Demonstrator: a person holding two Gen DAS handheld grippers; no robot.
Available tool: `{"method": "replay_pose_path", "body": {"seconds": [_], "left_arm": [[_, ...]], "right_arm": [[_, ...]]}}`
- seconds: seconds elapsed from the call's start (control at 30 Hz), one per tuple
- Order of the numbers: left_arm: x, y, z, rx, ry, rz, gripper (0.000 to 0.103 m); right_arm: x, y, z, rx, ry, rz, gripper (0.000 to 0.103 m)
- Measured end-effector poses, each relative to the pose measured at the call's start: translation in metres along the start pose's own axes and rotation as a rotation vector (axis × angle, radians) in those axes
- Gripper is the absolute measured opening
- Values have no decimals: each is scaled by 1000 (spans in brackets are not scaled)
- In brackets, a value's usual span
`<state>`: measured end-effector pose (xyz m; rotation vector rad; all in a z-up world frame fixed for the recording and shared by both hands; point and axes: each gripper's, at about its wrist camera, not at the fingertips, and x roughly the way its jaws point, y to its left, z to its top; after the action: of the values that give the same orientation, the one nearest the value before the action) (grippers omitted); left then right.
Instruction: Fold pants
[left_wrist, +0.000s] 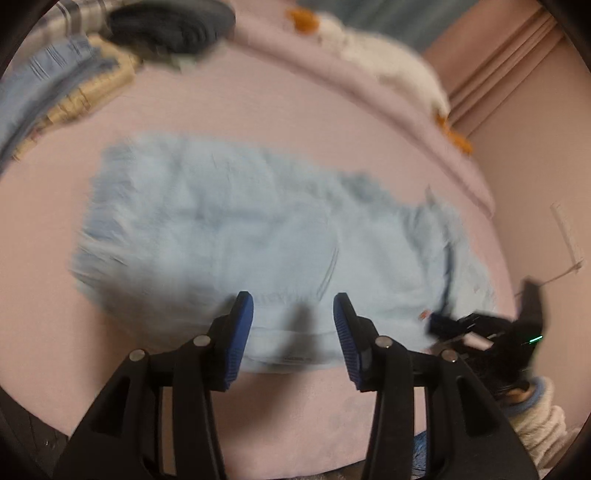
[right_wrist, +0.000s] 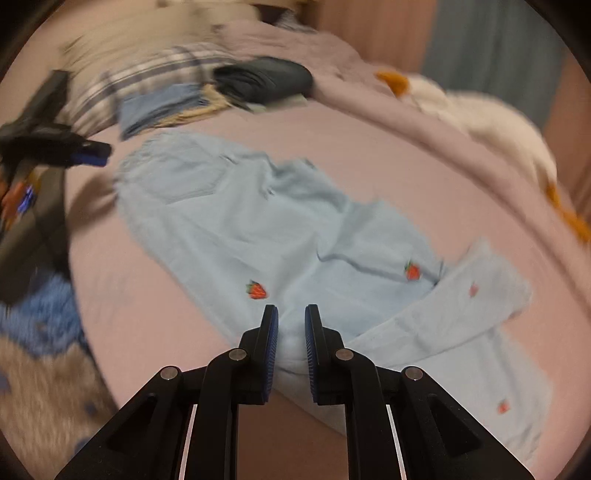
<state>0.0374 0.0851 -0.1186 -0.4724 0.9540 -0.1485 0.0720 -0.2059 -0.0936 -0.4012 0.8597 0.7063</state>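
Surface: bed with a pink sheet, carrying everything.
Pants: light-blue pants with small red strawberry patches, spread flat across the middle of the bed; one leg end lies folded back over the rest, toward the near right edge in the right wrist view.
Left claw: left claw released, pads apart over the near hem of the pants, nothing between them; fabric shows under the gap.
Right claw: right claw clenched down to a narrow gap, with a fold of the pants' near edge bunched between the pads.
Far left corner: pile of clothes, plaid, blue and a dark item.
Far right edge: white plush toy with orange parts.
Image quality: motion blur in both views.
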Motion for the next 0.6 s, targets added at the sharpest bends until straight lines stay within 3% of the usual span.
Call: {"method": "replay_pose_path", "body": {"seconds": [0.07,0.17,0.23,0.3,0.37,0.43,0.5,0.6], "left_arm": [[18,-1,-3,14,55,47,44],[20,-9,-2,60,56,74,50],[20,-19,-1,80,48,84,51],[20,-38,0,134,32,82,51],[22,-55,3,174,29,52,51],[33,-79,4,226,44,3,51],[46,-96,6,262,66,-23,51],[68,-127,11,305,103,-79,51]], "right_arm": [[26,0,-6,18,85,3,12],[20,-6,-6,59,63,47,12],[7,-24,-4,142,36,108,12],[-13,-55,0,257,-27,115,13],[-23,-90,2,379,-65,80,19],[-26,-119,6,479,-65,2,35],[-22,-149,11,585,-52,-78,37],[-1,-182,26,695,-42,-63,37]]}}
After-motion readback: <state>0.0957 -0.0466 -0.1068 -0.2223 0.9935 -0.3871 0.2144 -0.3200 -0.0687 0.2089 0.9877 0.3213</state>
